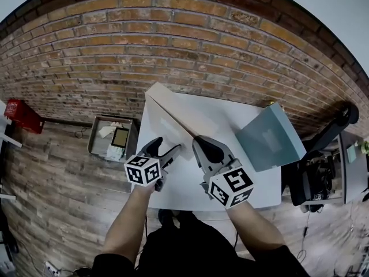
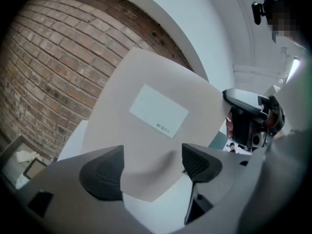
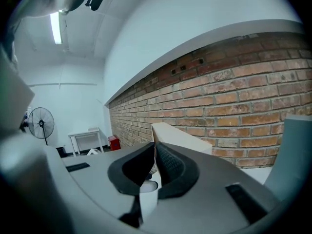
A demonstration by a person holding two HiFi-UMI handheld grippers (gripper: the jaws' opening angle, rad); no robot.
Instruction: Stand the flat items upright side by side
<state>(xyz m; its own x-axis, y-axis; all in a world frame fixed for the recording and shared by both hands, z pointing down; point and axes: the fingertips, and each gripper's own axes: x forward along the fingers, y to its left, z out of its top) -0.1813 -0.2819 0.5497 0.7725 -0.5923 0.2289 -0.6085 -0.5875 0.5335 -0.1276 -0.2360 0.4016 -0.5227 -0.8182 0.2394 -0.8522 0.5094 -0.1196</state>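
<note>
On a white desk (image 1: 184,192) set against a brick wall (image 1: 173,39), a beige envelope (image 1: 171,109) with a pale label on its face stands up on edge. It runs diagonally from the back of the desk toward the person.

Its near end is pinched in the right gripper (image 3: 155,167). That gripper's dark fingers (image 3: 171,165) are pressed together on the thin card. The right gripper view shows this edge-on, with the sheet rising straight out from between them.

The left gripper (image 2: 153,165) sits just beside it and faces the envelope's labelled side. Its fingers (image 2: 103,177) are spread wide. The lower part of the envelope shows in the gap between them, but neither pad presses on it, so this gripper has hold of nothing. The left gripper view also shows the right gripper clamped on the envelope's far edge.

A grey-blue folder (image 1: 270,136) is at the right end of the desk near the wall, well apart from the envelope. Whether it leans or stands free cannot be told.

Left of the desk, on the plank floor (image 1: 63,195), is a shallow tray (image 1: 95,136) holding papers. A red box (image 1: 23,115) lies farther left by the wall.
</note>
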